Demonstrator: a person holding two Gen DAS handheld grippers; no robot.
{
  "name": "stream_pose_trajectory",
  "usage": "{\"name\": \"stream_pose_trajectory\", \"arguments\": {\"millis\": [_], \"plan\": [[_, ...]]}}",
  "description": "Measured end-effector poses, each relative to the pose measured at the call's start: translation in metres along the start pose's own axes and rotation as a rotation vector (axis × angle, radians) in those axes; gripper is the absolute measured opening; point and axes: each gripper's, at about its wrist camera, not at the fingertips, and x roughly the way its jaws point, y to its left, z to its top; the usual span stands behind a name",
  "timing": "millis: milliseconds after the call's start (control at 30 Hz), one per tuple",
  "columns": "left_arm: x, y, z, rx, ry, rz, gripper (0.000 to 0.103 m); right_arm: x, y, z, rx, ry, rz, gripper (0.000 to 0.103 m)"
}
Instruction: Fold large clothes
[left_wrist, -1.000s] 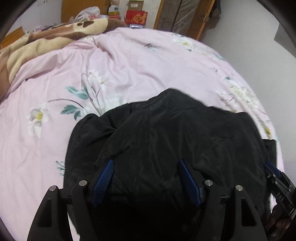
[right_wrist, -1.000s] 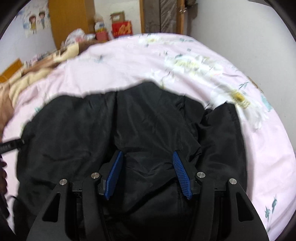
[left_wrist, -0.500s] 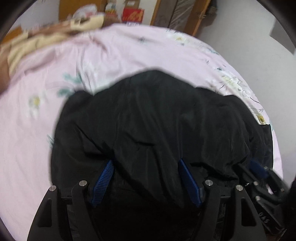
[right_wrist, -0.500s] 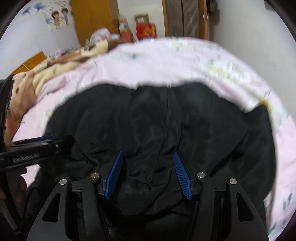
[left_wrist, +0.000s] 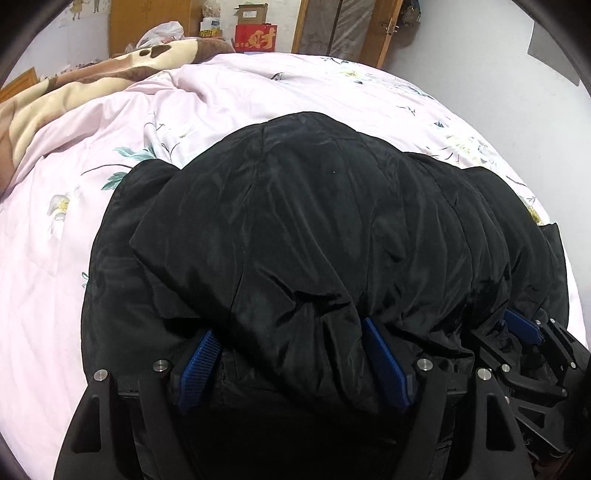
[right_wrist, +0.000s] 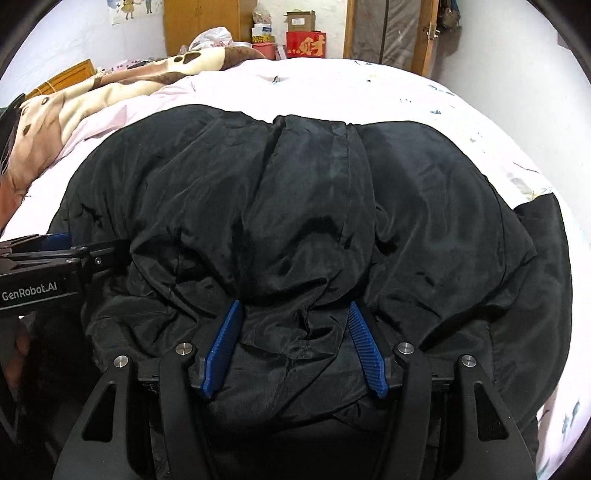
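fabric fills the near field of both wrist views: the left hand-held gripper (left_wrist: 291, 354) has its blue pads set wide apart with a thick bunch of the black jacket (left_wrist: 314, 229) heaped between and over them, and the right hand-held gripper (right_wrist: 295, 343) looks the same, jaws spread with cloth gathered in the gap. neither looks pinched down, though whether the pads actually press the bunched cloth cannot be told. in the left view the right tool shows at the lower right edge, just beside the left one and partly buried in cloth; in the right view the left tool's body comes in from the left edge, touching the jacket's side. the jacket is a large, dark, slightly shiny, padded-looking garment, limp and creased, with a stitched seam running up its middle and a side panel spilling loose toward the right. it lies mounded near the close edge of the bed (left_wrist: 55, 295), on a pink sheet (right_wrist: 461, 110) printed with flowers. by the look of it, a near layer is doubled up over the rest, so a first fold seems under way but unfinished; the bundle is lumpy, not flat or squared. beyond lie a brown and cream blanket (left_wrist: 74, 88), a red box (right_wrist: 306, 44), a wooden wardrobe and a door.
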Motion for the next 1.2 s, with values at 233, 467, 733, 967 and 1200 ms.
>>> {"name": "stream_pose_trajectory", "arguments": {"millis": [233,467,733,967,1200], "plan": [[-0.014,-0.001,-0.001,-0.022,-0.008,0.004,0.078,-0.045,0.002,-0.012,0.028,-0.087,0.008,0.061],[-0.015,-0.001,-0.002,-0.026,0.002,0.014,0.078,-0.012,0.007,-0.019,0.001,0.027,-0.031,0.062],[-0.033,-0.001,0.0,-0.026,0.005,0.021,0.078,-0.007,0.014,-0.014,-0.009,0.063,-0.053,0.062],[-0.059,0.023,0.032,-0.053,-0.071,0.036,0.078,-0.073,-0.018,0.007,0.091,-0.13,0.011,0.062],[-0.023,0.036,0.06,-0.059,-0.016,0.112,0.077,-0.026,-0.069,0.041,0.15,-0.048,-0.112,0.062]]}}
